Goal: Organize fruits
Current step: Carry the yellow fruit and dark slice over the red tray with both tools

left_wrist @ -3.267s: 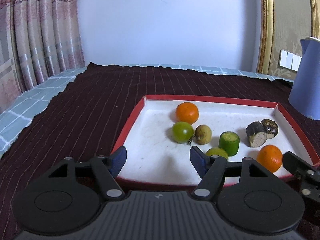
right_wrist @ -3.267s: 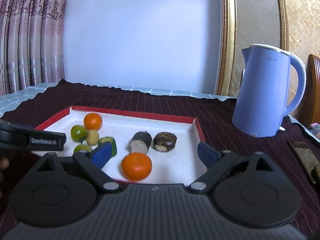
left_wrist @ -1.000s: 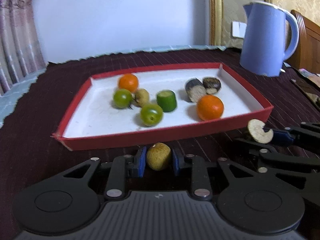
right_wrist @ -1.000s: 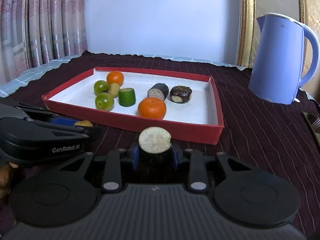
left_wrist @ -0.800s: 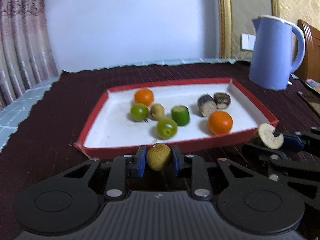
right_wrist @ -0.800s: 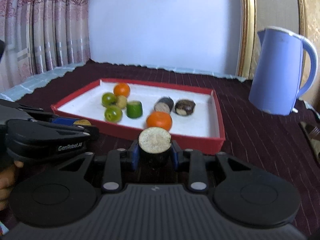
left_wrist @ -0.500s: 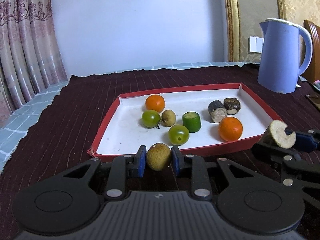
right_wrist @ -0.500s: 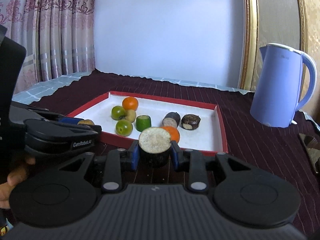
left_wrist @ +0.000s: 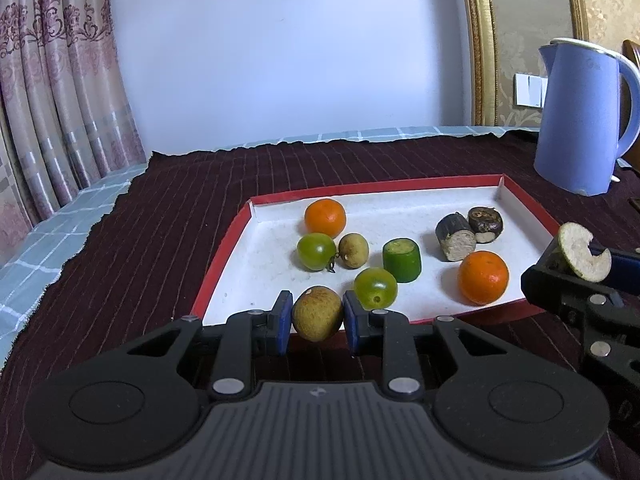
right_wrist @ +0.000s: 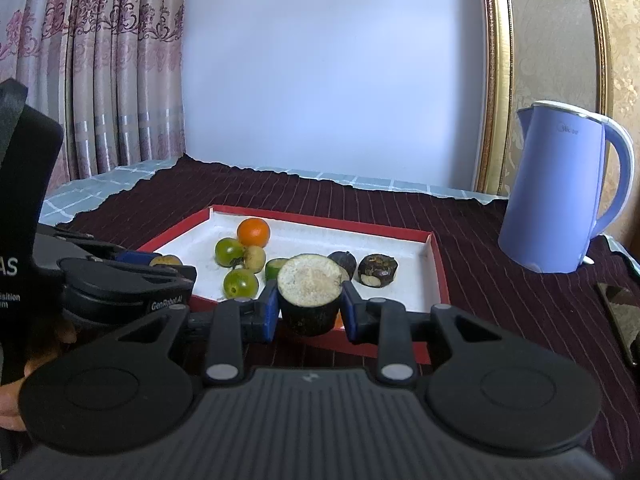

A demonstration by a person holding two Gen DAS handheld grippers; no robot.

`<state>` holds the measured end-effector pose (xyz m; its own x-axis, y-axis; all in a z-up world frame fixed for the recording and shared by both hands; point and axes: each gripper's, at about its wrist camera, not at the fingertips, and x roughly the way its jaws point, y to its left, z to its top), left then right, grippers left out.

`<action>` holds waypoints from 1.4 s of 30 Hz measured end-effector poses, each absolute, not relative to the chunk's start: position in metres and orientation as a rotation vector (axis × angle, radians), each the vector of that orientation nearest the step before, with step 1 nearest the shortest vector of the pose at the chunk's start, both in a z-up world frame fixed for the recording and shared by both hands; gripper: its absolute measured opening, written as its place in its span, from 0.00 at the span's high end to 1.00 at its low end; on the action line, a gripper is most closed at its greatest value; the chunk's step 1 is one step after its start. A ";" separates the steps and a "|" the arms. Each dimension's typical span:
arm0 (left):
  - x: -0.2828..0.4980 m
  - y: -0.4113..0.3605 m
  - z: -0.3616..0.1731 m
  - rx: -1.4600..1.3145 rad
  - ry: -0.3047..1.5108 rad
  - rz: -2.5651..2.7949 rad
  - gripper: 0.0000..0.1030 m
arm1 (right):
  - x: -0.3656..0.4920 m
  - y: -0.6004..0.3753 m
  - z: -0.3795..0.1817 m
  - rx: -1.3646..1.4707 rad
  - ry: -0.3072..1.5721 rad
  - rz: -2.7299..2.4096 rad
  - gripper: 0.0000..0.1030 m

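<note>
My left gripper (left_wrist: 316,316) is shut on a tan round longan (left_wrist: 316,313), held just above the near rim of the red tray (left_wrist: 222,258). My right gripper (right_wrist: 310,304) is shut on a dark cylinder piece (right_wrist: 310,292) with a pale cut face, in front of the tray (right_wrist: 438,276). On the tray's white floor lie two oranges (left_wrist: 325,218), two green tomatoes (left_wrist: 316,251), a second longan (left_wrist: 353,245), a green cylinder (left_wrist: 401,260) and two dark pieces (left_wrist: 456,236). Each view shows the other gripper at its side, still holding its piece.
A blue kettle (left_wrist: 580,120) stands on the dark striped cloth to the right of the tray. A flat dark object (right_wrist: 620,312) lies at the far right. Curtains hang at the left, and a person's hand (right_wrist: 16,396) grips the left tool.
Both grippers were open and empty in the earliest frames. Over the last second each keeps its piece, the right one rises a little, and the tray shifts rightward in the left view.
</note>
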<state>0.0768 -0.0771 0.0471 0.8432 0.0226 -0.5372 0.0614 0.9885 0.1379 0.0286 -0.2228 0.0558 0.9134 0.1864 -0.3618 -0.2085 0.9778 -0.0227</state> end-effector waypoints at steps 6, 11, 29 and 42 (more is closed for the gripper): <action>0.086 -0.077 0.049 0.155 0.567 -0.009 0.75 | 0.035 -0.222 0.057 -0.059 0.363 0.202 0.71; 0.095 -0.079 0.050 0.160 0.571 0.000 0.75 | 0.041 -0.223 0.060 -0.056 0.360 0.198 0.71; 0.128 -0.083 0.048 0.172 0.592 0.026 0.75 | 0.073 -0.225 0.064 -0.054 0.364 0.177 0.71; 0.153 -0.087 0.046 0.177 0.615 0.030 0.75 | 0.091 -0.223 0.067 -0.055 0.360 0.169 0.71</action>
